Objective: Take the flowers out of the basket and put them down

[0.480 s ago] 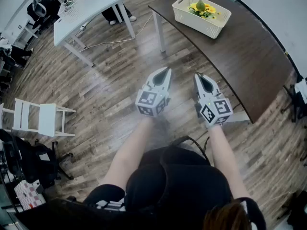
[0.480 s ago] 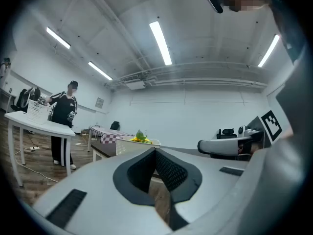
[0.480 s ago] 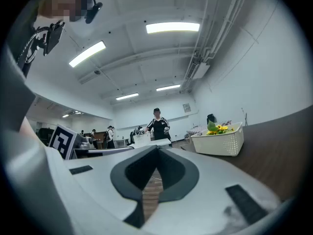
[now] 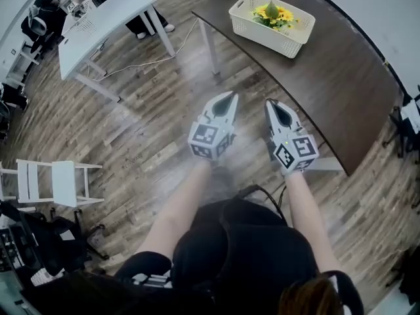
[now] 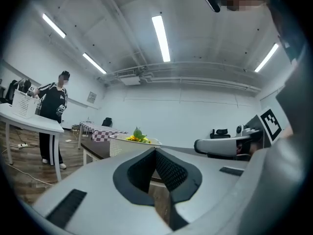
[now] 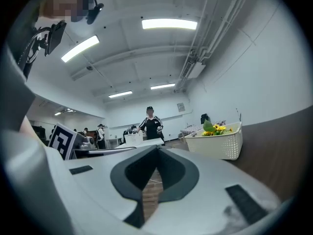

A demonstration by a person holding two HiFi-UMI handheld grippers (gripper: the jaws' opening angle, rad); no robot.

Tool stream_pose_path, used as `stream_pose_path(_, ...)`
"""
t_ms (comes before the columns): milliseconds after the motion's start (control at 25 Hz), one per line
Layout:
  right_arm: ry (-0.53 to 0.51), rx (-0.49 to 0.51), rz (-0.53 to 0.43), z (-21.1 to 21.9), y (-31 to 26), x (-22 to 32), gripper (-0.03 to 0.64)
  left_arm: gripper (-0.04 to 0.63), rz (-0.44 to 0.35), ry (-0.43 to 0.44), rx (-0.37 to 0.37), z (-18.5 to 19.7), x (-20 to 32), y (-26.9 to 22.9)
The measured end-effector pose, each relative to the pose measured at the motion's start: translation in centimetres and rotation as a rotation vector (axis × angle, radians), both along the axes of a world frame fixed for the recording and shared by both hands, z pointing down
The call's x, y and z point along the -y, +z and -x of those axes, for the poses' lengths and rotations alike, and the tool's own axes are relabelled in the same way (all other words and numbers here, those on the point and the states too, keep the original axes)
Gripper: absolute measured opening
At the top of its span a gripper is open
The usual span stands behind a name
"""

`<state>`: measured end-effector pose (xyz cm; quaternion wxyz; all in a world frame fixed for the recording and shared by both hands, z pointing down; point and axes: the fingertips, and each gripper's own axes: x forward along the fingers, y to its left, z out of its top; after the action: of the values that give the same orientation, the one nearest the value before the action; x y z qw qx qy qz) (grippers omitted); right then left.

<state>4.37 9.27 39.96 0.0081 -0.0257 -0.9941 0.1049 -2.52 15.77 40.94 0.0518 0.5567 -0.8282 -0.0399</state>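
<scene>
A white lattice basket point(image 4: 271, 23) stands on the far part of a dark brown table point(image 4: 328, 77), with yellow flowers point(image 4: 275, 12) and green leaves inside it. Both grippers are held side by side above the wooden floor, well short of the table. My left gripper point(image 4: 226, 98) is shut with nothing in it, and so is my right gripper point(image 4: 271, 105). The left gripper view shows the basket point(image 5: 128, 144) and flowers point(image 5: 137, 136) far ahead. In the right gripper view the basket point(image 6: 218, 145) with the flowers point(image 6: 215, 129) stands to the right.
A white table point(image 4: 98, 25) stands at the far left with a person point(image 5: 53, 112) beside it. A white folding chair point(image 4: 52, 182) lies at the left, and dark bags point(image 4: 46, 241) sit at the lower left. A cable point(image 4: 141, 61) runs across the floor.
The view has shifted a little: the basket, the table and the white table have slid left and up in the head view. The grippers keep their place, still shut.
</scene>
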Motion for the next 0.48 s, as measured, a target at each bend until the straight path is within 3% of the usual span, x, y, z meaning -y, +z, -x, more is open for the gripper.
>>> stream_pose_path(480, 0.104, -0.018, 0.015, 5.1, 0.5, 2.1, 0.002, 0.004, -0.010, 0.106, -0.036, 5.9, 3.3, 0.6)
